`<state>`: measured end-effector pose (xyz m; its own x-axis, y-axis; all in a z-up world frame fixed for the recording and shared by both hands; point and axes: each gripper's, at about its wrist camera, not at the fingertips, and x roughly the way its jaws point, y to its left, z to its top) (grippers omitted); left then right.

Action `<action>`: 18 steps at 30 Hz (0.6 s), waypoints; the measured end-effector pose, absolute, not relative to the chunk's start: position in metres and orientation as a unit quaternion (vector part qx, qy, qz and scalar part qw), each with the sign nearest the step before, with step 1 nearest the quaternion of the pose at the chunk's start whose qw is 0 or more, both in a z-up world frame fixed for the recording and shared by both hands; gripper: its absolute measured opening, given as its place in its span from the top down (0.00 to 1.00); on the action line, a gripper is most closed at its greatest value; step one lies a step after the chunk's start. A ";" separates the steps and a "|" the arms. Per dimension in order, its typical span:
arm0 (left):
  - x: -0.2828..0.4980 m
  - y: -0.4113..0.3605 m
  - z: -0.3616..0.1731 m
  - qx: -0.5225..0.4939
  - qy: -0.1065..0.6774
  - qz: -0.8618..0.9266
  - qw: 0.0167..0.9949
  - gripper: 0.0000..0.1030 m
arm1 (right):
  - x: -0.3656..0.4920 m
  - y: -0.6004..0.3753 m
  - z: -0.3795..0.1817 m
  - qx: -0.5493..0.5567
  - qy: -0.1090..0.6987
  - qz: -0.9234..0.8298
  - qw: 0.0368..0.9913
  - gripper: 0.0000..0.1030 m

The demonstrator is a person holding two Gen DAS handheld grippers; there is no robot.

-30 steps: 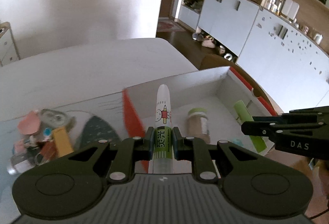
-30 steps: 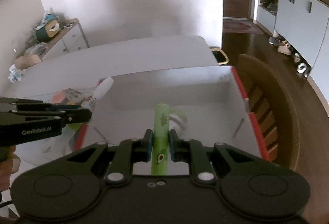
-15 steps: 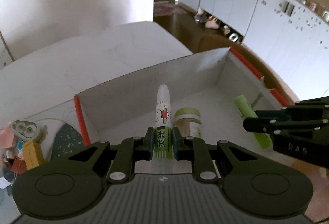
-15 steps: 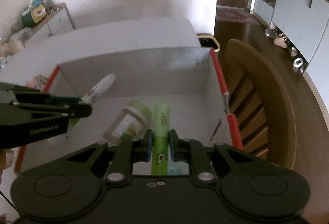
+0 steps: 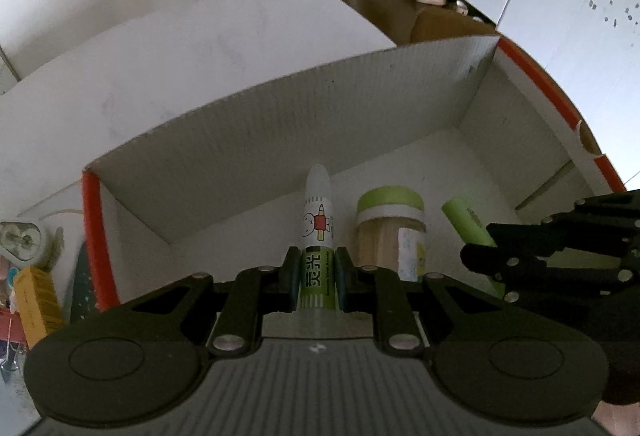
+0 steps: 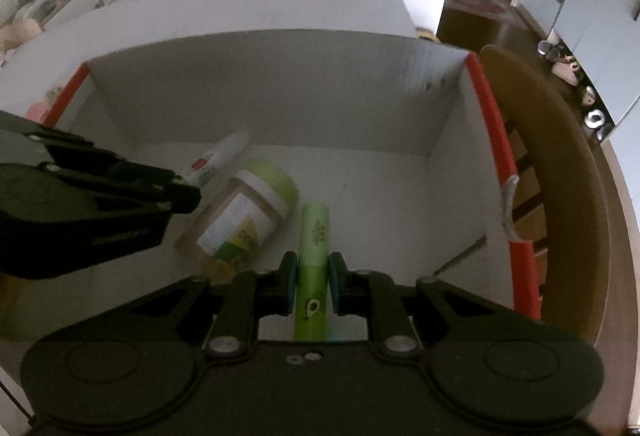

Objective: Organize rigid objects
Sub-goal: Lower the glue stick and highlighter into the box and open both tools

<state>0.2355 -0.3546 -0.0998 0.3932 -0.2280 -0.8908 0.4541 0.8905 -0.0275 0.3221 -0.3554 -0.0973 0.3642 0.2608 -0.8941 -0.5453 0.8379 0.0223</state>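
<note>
Standing on the table, one white box contains one green-lidded jar near its middle. Left gripper clamps one white-capped marker; right gripper clamps one green tube, both above the box floor.

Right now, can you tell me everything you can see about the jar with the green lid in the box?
The jar is a short, round, see-through container, plastic by the look of it, holding something pale beige. Its light green screw lid is on, above a white band. A white label with green and yellow print sits on its side. It lies tilted inside the white cardboard box, lid toward the far wall, between the white glue stick and the green tube. No fingers touch it.
</note>
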 end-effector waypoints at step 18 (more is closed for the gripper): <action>0.249 -0.342 -0.118 0.097 0.575 -0.197 0.788 0.83 | 0.332 -0.354 -0.105 -0.141 0.545 0.252 0.787 0.75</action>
